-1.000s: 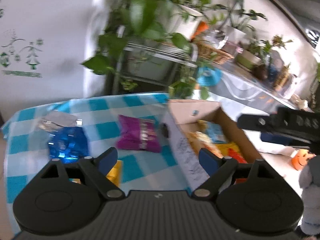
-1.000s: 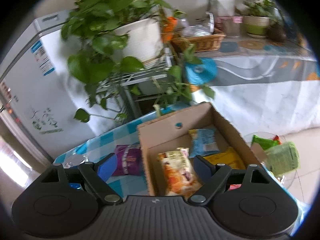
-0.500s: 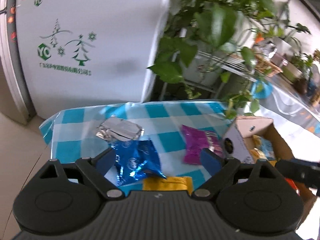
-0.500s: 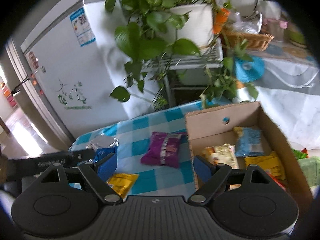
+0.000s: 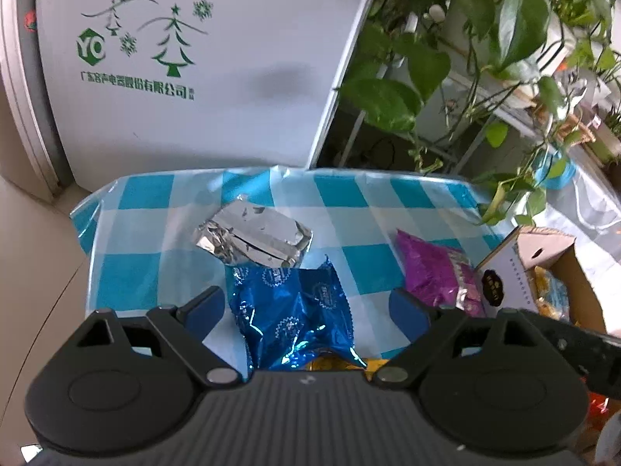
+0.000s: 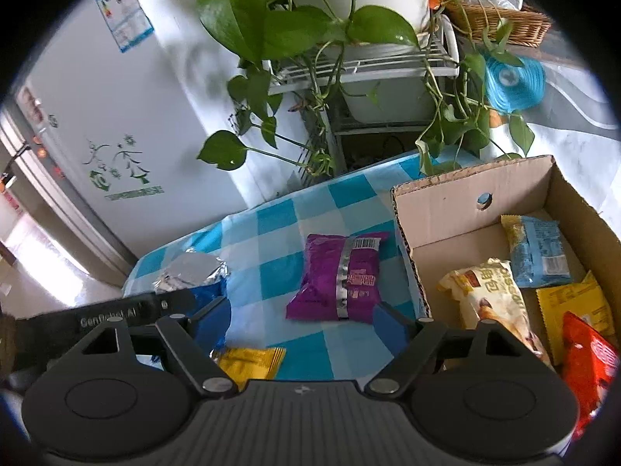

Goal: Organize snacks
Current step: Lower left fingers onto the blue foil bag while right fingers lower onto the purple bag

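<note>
Two tongs gape empty — left tongs (image 5: 306, 306) over blue packet (image 5: 291, 322), right tongs (image 6: 302, 316) near purple packet (image 6: 339, 275), perhaps apart.

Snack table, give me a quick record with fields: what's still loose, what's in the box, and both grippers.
loose on tablecloth: silver packet, blue packet, purple packet, yellow packet
cardboard box: light-blue, cream, yellow and red packets inside
left gripper: open, blue packet between fingers
right gripper: open, empty
</note>
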Action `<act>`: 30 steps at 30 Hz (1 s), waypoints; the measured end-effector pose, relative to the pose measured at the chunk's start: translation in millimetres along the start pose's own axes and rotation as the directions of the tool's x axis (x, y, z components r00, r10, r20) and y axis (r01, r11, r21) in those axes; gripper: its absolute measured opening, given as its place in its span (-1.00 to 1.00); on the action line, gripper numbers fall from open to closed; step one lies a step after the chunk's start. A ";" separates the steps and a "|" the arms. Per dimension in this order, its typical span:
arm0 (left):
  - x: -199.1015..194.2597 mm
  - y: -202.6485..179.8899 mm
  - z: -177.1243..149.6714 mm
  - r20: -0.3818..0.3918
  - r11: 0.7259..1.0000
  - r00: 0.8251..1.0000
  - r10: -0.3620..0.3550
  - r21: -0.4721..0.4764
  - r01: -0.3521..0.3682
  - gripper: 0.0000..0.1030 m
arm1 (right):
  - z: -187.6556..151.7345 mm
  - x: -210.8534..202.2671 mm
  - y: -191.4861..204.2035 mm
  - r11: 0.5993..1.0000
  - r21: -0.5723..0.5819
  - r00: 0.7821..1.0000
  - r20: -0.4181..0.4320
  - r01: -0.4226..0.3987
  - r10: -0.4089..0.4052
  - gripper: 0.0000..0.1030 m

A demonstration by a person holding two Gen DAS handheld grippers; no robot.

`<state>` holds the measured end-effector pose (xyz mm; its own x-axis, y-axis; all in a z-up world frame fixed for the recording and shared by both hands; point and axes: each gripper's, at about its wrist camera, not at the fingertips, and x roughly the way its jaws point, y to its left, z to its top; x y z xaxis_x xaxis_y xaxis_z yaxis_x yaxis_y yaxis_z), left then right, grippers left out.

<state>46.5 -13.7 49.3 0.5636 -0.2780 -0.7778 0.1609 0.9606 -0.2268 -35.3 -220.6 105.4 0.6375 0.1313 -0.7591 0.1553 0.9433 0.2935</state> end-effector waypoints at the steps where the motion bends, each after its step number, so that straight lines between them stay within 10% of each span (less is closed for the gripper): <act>1: 3.6 0.3 0.4 -0.006 1.000 1.000 0.000 0.000 0.000 0.78 | 1.1 4.0 1.8 1.000 -0.005 1.000 -0.003 0.004 -0.004 0.67; 30: 42.0 36.9 0.4 -0.052 0.999 0.998 0.045 -0.020 -0.046 0.63 | 12.6 96.0 16.6 0.983 0.004 0.979 -0.092 0.183 -0.181 0.63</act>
<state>76.5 10.1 8.5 0.5272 -0.2343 -0.8168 0.1182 0.9721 -0.2026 38.0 -196.1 44.7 0.5270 -0.0147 -0.8497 0.2718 0.9503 0.1522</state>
